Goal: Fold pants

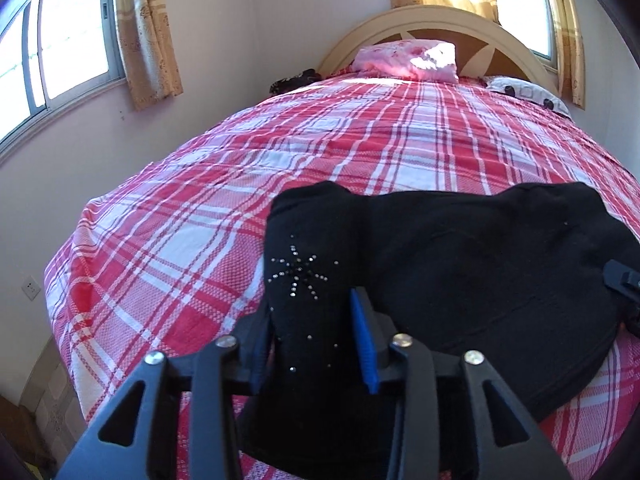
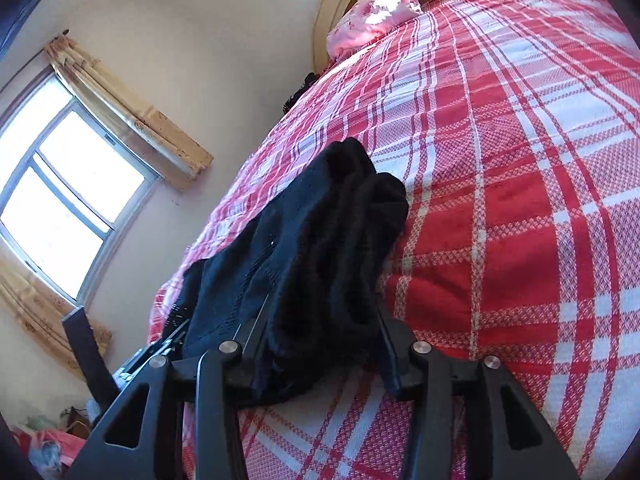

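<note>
1. Your left claw (image 1: 316, 344) was pinching a bunched fold of the black pants (image 1: 460, 264) between its blue-padded fingers (image 1: 366, 344), at the lower middle of the left wrist frame.
2. The fabric caught there carried a rhinestone star (image 1: 300, 272), just above the claw's tips.
3. The rest of the pants spread toward the right of that frame as a broad dark mound lying on the bed (image 1: 280, 152), near its foot end.
4. Your right claw (image 2: 320, 344) was pinching a thick, layered bundle of the same pants (image 2: 320, 232) at the lower middle of the right wrist frame; the cloth filled the gap between its fingers and rose toward the centre of the frame.
5. In the right wrist view the bundle sat over the red-and-white plaid bedspread (image 2: 520, 160), which filled the right half of the frame.
6. Part of your right claw (image 1: 624, 280) showed at the right edge of the left wrist frame, against the pants.
7. No container appeared in either view; the bed alone carried the pants.
8. A pink pillow (image 1: 408, 60) lay at the headboard (image 1: 440, 20) in the upper middle of the left wrist frame, with a white patterned pillow (image 1: 524, 92) to its right.
9. A window (image 1: 60, 40) with a beige curtain (image 1: 148, 32) occupied the upper left.
</note>
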